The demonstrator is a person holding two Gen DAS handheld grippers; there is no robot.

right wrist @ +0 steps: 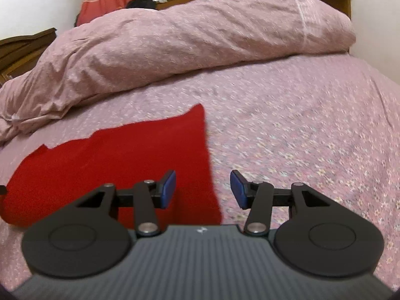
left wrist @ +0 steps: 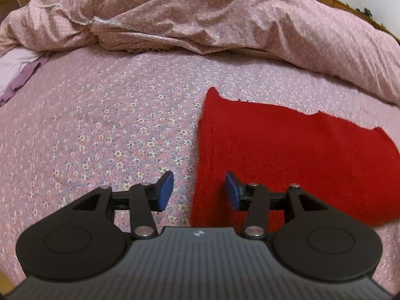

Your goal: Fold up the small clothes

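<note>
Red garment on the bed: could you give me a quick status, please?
Left gripper and right gripper open, nothing held. Red garment flat on the bedsheet. Nothing in the way.

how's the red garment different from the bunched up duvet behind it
The red garment is plain bright red; the duvet is pale pink with a tiny flower print. The garment lies flat and small near the tongs; the duvet is far larger, heaped in rumpled folds farther back. Both rest on the floral bedsheet.

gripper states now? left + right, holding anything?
Left gripper: open, holding nothing, above red garment's edge.
Right gripper: open, holding nothing.
</note>
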